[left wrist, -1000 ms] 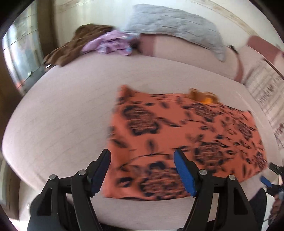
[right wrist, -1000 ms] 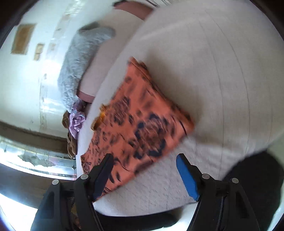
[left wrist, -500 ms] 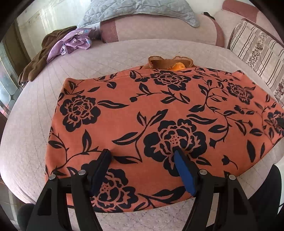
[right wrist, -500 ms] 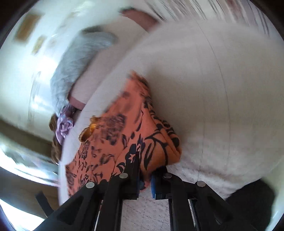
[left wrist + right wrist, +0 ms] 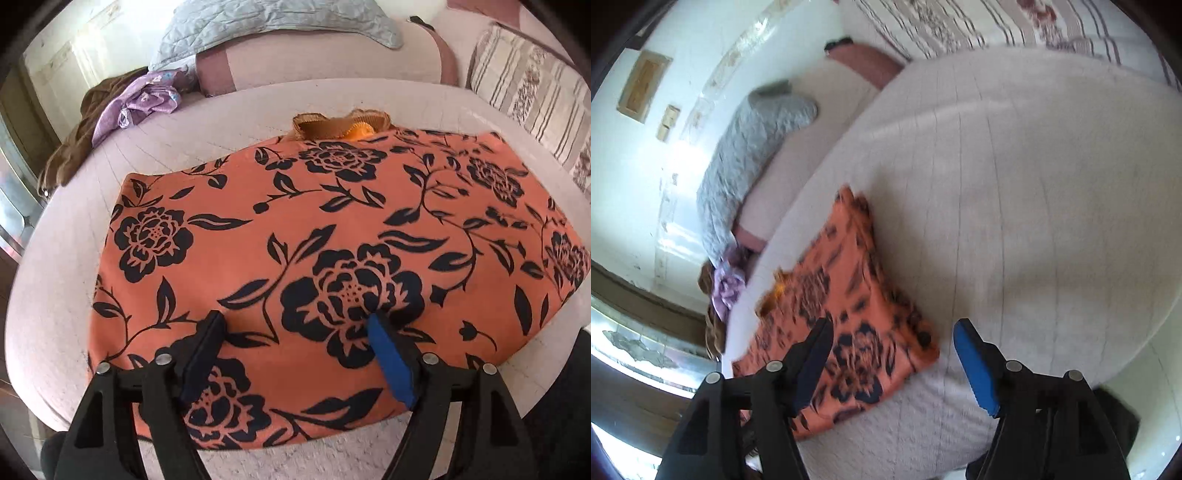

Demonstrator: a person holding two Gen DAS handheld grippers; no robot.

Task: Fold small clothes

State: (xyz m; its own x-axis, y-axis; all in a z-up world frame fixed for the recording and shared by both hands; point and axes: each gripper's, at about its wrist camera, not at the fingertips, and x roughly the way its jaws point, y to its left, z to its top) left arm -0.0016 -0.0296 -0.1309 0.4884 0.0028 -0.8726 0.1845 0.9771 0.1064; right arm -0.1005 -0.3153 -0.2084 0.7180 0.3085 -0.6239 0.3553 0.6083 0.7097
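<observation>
grippers parted over floral cloth

left wrist view: left gripper [image 5: 295, 332] sits low and level over the near part of an orange garment [image 5: 332, 229] printed with black flowers, its fingers spread wide and gripping nothing. the garment lies flat on a pale quilted bed [image 5: 221, 110], near its front edge. a brown-and-orange piece [image 5: 340, 127] peeks out from under its far edge. a purple cloth [image 5: 144, 101] and brown cloth [image 5: 70, 155] are heaped at the far left, a grey pillow [image 5: 266, 18] behind, a striped cushion [image 5: 532, 88] at right.

right wrist view: right gripper [image 5: 892, 343] is rolled sideways, so the bed [image 5: 1034, 184] looks tilted. its fingers are spread, released, above the garment's [image 5: 849, 295] near corner. the picture is blurred.
</observation>
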